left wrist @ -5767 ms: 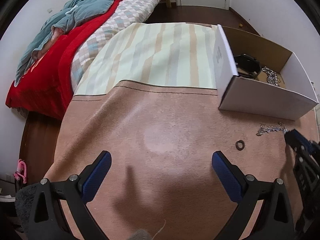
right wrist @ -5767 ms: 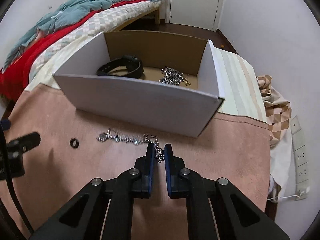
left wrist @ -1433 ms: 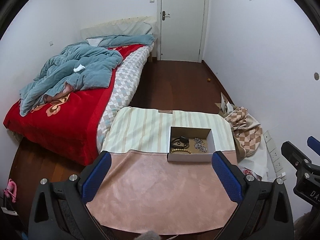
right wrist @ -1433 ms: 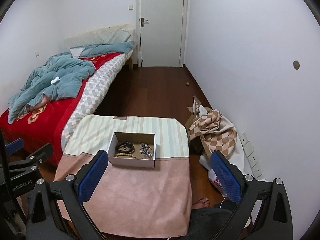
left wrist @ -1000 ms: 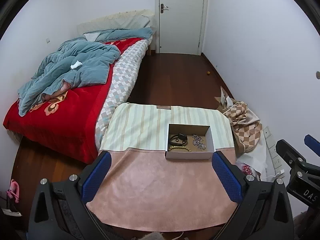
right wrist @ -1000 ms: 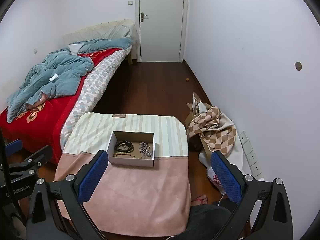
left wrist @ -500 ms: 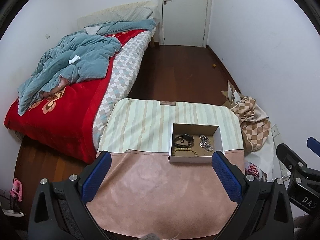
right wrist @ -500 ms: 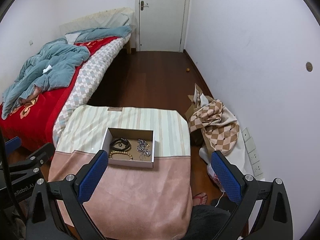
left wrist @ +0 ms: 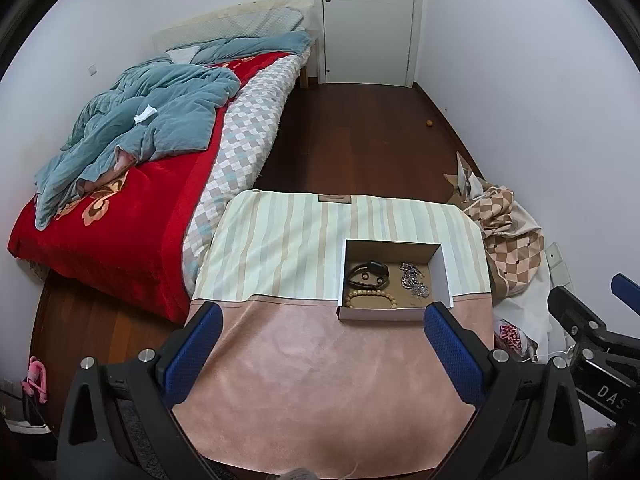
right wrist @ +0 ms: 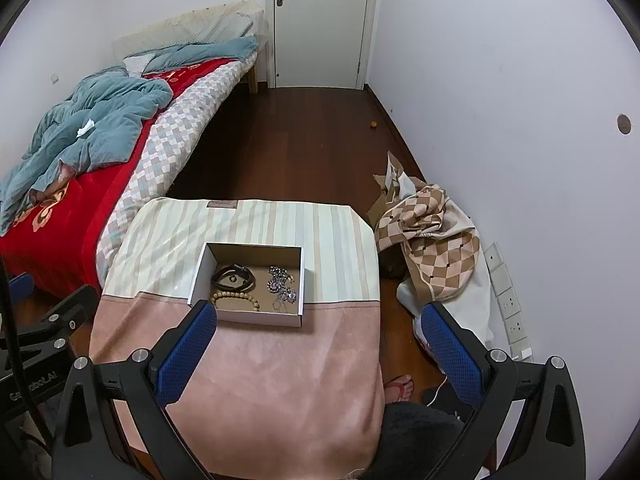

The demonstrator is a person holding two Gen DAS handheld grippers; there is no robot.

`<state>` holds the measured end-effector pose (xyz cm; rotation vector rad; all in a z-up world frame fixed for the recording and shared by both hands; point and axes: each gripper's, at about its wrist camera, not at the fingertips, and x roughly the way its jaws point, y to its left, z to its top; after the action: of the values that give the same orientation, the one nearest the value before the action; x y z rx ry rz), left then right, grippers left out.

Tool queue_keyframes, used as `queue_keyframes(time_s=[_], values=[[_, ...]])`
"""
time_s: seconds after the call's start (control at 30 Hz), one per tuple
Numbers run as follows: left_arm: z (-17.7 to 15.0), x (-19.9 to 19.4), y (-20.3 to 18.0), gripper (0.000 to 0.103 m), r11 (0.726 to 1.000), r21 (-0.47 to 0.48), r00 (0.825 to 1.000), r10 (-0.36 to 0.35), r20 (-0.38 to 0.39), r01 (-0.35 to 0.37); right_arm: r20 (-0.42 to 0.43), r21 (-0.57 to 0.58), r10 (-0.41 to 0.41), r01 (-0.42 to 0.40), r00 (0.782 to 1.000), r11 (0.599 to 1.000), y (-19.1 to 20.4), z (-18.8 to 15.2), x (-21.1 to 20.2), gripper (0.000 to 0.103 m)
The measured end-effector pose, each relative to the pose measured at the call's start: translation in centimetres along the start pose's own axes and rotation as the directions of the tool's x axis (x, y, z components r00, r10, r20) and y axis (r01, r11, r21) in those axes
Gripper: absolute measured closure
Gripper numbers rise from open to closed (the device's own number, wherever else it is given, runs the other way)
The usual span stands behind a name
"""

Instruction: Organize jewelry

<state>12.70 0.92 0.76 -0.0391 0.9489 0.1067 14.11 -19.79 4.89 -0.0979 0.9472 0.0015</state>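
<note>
A white cardboard box (left wrist: 348, 276) (right wrist: 198, 276) stands on a table, at the seam between the pink cloth and the striped cloth. Inside it lie a black bracelet (left wrist: 368, 271) (right wrist: 234, 274) with a small ring, a wooden bead bracelet (left wrist: 372, 298) (right wrist: 236, 300) and silver chains (left wrist: 414, 280) (right wrist: 282, 284). My left gripper (left wrist: 320, 350) is open and empty, held high above the table's near side. My right gripper (right wrist: 316, 346) is also open and empty, high above the table.
The pink cloth (left wrist: 328, 380) covers the table's near half, the striped cloth (left wrist: 280, 240) the far half. A bed with red and blue bedding (left wrist: 132, 152) is to the left. A checkered cloth pile (right wrist: 432, 236) lies by the right wall. A white door (left wrist: 368, 20) stands at the back.
5.8 s ago my right gripper was shut on a chain on the table beside the box. Both grippers now sit open high above it. Over the last second the view has tilted slightly downward.
</note>
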Motion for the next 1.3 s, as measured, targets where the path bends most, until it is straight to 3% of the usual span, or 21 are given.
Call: queue_keyframes(time_s=[1.3], values=[[-1.1,-0.5,-0.1,0.001,1.0,0.0,1.0,-0.001,0.006,0.001,-0.008,-0.02,0.01,-0.01,1.0,1.0,0.0,-0.4,-0.3,0.0]])
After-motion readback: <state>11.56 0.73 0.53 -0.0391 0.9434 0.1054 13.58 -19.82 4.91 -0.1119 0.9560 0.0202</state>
